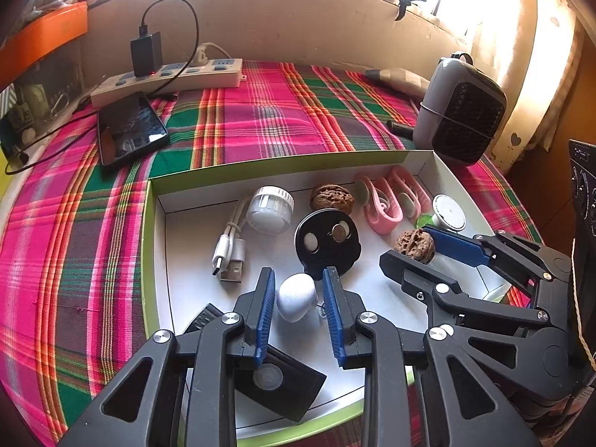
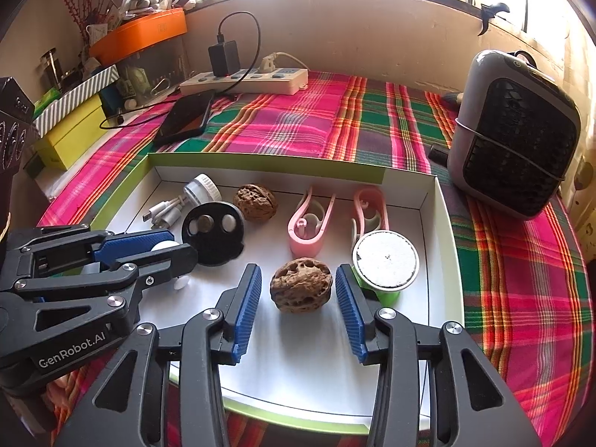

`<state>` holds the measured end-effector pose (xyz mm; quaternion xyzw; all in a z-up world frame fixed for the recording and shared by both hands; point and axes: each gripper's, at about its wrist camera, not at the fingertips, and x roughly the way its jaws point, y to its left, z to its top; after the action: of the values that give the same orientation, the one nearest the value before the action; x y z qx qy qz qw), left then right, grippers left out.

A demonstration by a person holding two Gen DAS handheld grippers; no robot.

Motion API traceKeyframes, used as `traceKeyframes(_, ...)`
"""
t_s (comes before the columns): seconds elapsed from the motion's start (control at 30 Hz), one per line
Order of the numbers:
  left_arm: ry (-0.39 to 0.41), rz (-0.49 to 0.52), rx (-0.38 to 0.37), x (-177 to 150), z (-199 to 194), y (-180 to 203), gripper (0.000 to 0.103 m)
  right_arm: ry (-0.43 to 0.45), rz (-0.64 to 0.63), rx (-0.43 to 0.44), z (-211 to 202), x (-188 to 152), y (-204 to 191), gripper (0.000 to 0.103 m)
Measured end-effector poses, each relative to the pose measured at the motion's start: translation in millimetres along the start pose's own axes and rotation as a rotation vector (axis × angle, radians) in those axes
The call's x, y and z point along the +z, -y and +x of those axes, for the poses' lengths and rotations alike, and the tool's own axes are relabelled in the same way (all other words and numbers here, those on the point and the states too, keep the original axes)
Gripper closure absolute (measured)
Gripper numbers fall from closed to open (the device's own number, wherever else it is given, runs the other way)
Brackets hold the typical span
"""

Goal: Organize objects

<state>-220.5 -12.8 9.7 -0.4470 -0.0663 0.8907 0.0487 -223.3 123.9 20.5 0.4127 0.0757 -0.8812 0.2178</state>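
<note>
A white box with a green rim lies on a plaid cloth and holds small items. My left gripper stands open inside it, with a white egg-shaped object lying between the blue pads and a gap on its right. It also shows in the right wrist view as the left gripper. My right gripper is open around a brown walnut, with gaps on both sides. A second walnut, a black disc and pink clips lie farther back.
Also in the box are a white USB cable, a white cap, a round white-topped green piece and a flat black item. Behind the box are a phone, a power strip and a grey fan heater.
</note>
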Motion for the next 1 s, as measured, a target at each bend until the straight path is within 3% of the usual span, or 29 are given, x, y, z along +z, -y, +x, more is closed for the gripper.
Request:
traceKeyframes(0.33, 0.006, 0.006, 0.0, -4, -6, 3, 0.071, 0.024, 0.012, 0.001, -8, -1, 0, 0.058)
traceKeyframes(1.0, 0.083, -0.015, 0.026, -25, -58, 6, 0.071, 0.101, 0.055, -0.005, -54, -15, -8, 0.057)
